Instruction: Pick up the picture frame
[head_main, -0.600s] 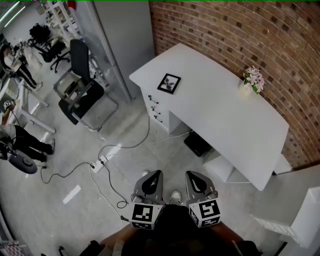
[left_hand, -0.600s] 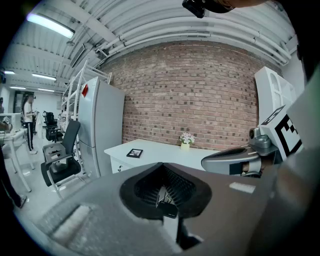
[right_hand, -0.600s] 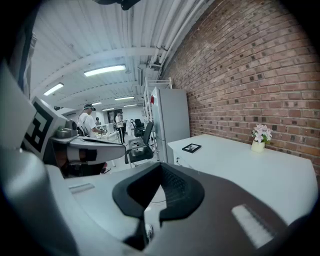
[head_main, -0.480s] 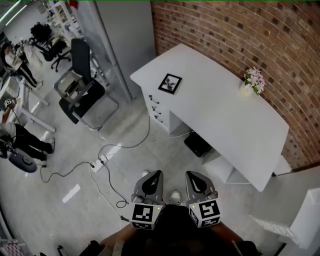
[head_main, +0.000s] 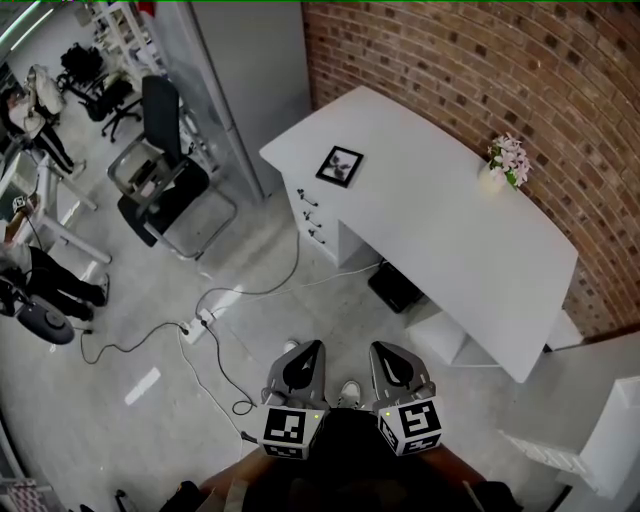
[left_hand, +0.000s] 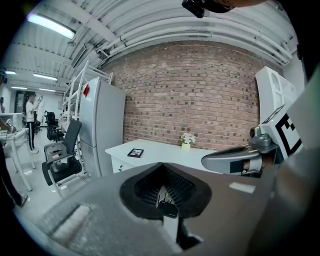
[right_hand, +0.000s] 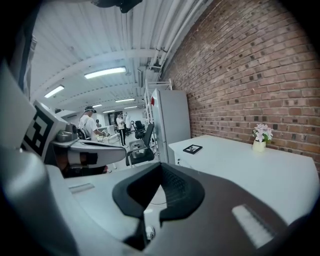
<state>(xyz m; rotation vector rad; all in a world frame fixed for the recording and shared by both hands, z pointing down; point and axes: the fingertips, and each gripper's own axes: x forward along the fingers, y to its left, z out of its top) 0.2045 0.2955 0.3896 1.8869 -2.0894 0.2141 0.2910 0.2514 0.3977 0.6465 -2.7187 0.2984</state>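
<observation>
A small black picture frame (head_main: 339, 166) lies flat near the left end of a long white desk (head_main: 450, 240) set against a brick wall. It also shows far off in the left gripper view (left_hand: 135, 152) and the right gripper view (right_hand: 192, 148). My left gripper (head_main: 302, 360) and right gripper (head_main: 392, 358) hang side by side close to my body, well short of the desk. Both are shut with nothing between the jaws.
A vase of pink flowers (head_main: 503, 160) stands at the desk's back edge. A grey cabinet (head_main: 250, 70) stands left of the desk, a black office chair (head_main: 165, 175) beyond it. Cables and a power strip (head_main: 200, 325) lie on the floor. People stand at far left.
</observation>
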